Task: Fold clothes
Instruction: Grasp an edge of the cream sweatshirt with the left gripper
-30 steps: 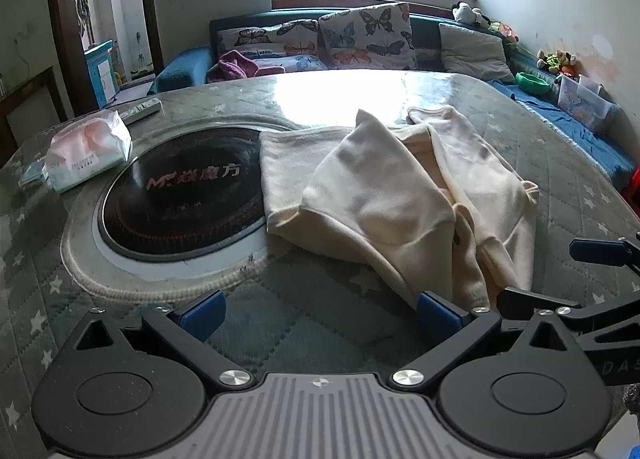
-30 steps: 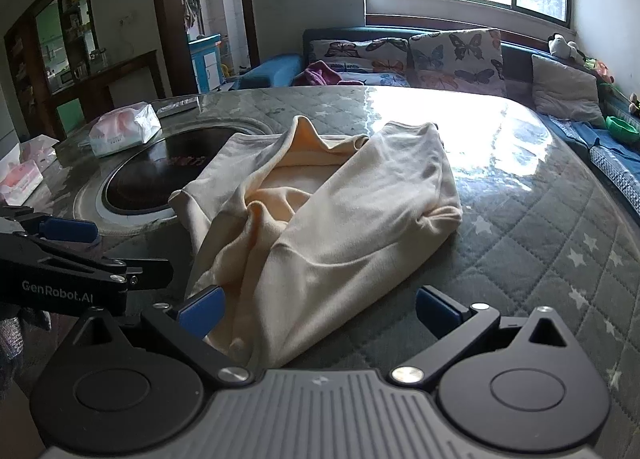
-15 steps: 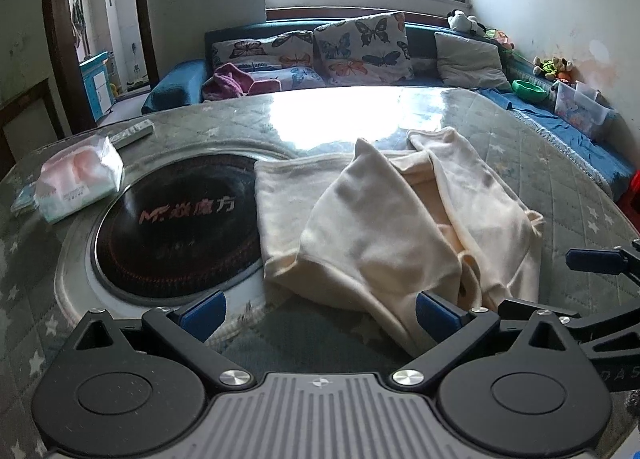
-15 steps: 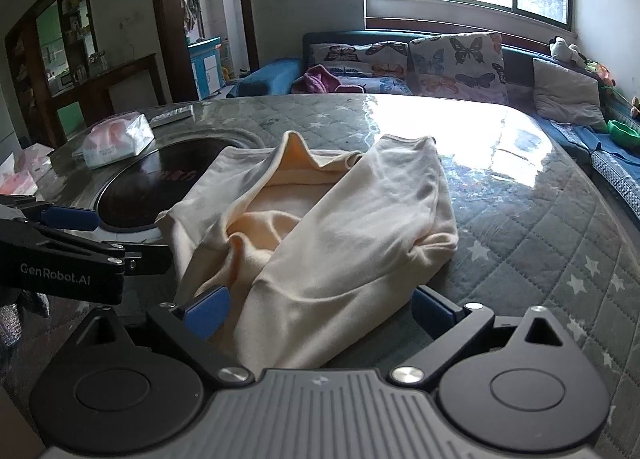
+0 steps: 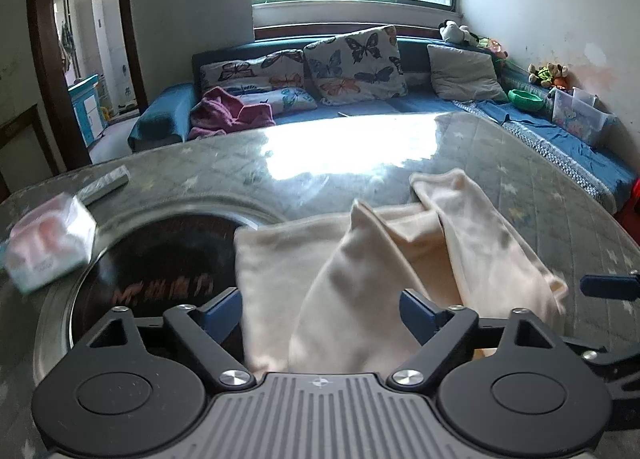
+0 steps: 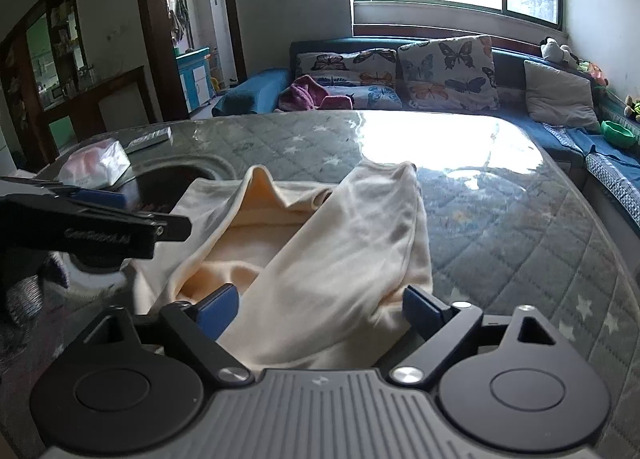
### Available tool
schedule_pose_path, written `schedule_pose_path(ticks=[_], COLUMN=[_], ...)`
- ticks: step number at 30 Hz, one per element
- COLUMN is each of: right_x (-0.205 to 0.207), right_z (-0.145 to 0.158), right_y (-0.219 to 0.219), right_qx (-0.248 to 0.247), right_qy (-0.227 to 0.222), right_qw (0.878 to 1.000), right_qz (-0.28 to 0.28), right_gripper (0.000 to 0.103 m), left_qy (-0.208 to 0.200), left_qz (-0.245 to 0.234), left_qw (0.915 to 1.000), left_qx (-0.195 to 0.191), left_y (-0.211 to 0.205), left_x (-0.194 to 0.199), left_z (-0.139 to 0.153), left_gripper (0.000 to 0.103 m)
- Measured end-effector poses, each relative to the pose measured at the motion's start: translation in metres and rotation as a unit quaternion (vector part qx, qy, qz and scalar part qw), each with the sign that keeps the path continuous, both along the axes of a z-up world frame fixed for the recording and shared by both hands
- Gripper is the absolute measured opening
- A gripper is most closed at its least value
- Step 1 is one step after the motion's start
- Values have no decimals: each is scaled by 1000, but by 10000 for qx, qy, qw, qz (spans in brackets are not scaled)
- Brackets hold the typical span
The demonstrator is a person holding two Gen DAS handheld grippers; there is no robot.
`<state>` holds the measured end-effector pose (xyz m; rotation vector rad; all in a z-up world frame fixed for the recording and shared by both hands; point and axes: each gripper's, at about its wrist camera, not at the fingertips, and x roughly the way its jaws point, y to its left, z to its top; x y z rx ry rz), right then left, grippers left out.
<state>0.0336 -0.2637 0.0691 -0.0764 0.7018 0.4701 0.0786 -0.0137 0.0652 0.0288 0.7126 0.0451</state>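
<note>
A cream garment point(image 5: 360, 271) lies crumpled on the quilted grey table point(image 5: 520, 187), partly over a round black hob. It also shows in the right wrist view point(image 6: 332, 255). My left gripper point(image 5: 320, 313) is open, its blue-padded fingers either side of the garment's near edge. My right gripper point(image 6: 320, 311) is open, its fingers straddling the garment's near hem. The left gripper point(image 6: 92, 227) shows at the left of the right wrist view. One blue finger point(image 5: 608, 286) of the right gripper shows at the right of the left wrist view.
A round black induction hob point(image 5: 160, 259) is set in the table on the left. A tissue pack point(image 5: 48, 247) and a remote point(image 5: 104, 185) lie beyond it. A blue sofa with butterfly cushions point(image 5: 352, 63) stands behind the table.
Both grippers have moved forward over the garment's near edge, so the cloth now lies between their open fingers. The garment itself has not visibly shifted.
</note>
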Motion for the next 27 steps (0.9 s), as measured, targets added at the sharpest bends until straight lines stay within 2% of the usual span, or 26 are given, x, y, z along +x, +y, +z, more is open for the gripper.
schedule_pose_path(ticks=[7,14,17,19,20,22,24,27], right_x=[31,63,72,76,78,81,85,93], right_z=[3,1,-2,-4,-5,-6,-7,-8], right_y=[3,9,12,14,15,17,19,21], right_qx=[-1,-23,-90,-138,-150,-150,-143,-96], right_qy=[26,104,125,137,151,186,211,262], right_qw=[10000,9999,9998,9996,9996,9995,9994,9992], right_qz=[65,102,159,191,206,228,249,276], right_gripper=[84,79,79,78,78,76,74,69], left_qy=[-32,390,518,575,575,528,394,245], left_qz=[-245,-360,-503,-654,-732,-858,-892,-816], left_qw=[9996,9986,9973,9958,9950,9938,9941,9949], left_qx=[122,-11,-121,-289,-370,-468,-471,-544], left_y=[-4,-3,-2,-1,0,1,2,8], left_x=[51,95,101,101,101,99,93,85], left_z=[0,-21,-31,-34,-36,-37,-36,-30], left_gripper=[85,84,68,42,36,15,8,6])
